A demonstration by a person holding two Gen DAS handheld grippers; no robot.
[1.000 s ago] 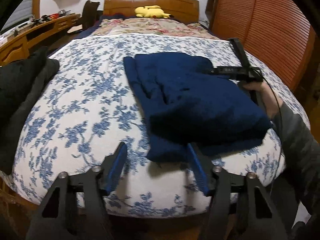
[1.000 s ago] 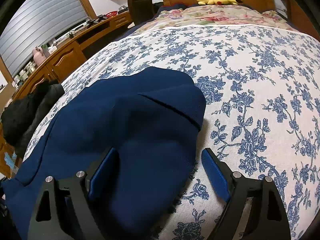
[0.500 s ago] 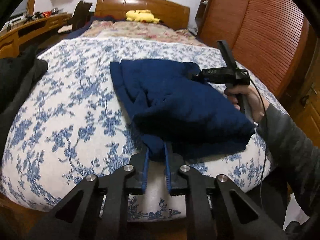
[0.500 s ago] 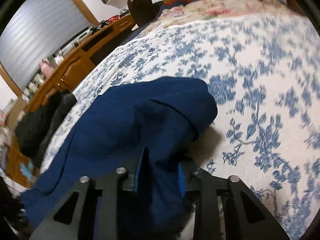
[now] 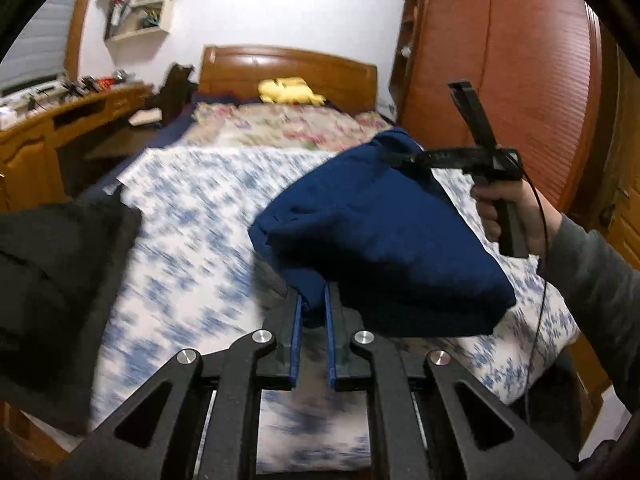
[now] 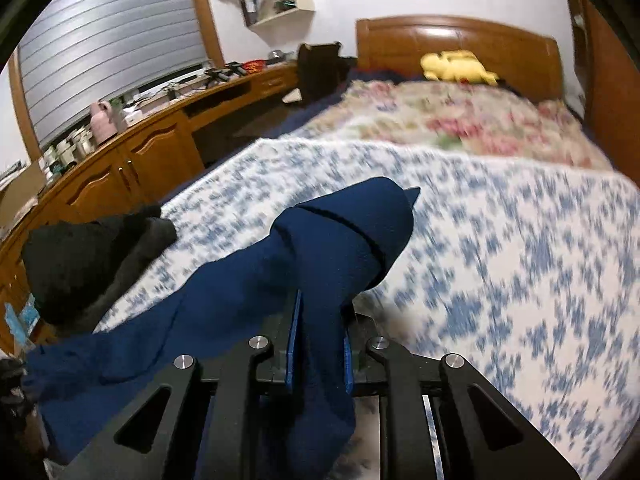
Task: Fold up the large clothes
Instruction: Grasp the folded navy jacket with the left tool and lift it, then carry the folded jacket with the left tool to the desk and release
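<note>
A folded dark blue garment [image 5: 384,232] hangs in the air above the bed's blue-flowered cover [image 5: 192,216]. My left gripper [image 5: 311,304] is shut on its near lower corner. My right gripper [image 6: 319,308] is shut on its far end; it also shows in the left wrist view [image 5: 396,158], held by a hand. In the right wrist view the blue garment [image 6: 328,248] bunches between the blue pads and trails down to the left.
A black garment pile [image 5: 52,272] lies on the bed's left edge, also in the right wrist view [image 6: 88,256]. A wooden desk [image 6: 132,160] runs along the left. A headboard [image 5: 288,68], a yellow plush toy [image 5: 288,90] and a wooden wardrobe [image 5: 520,80] stand beyond.
Both grippers closed on the blue garment, then lifted it off the bed. The views now tilt up and the bed is motion-blurred.
</note>
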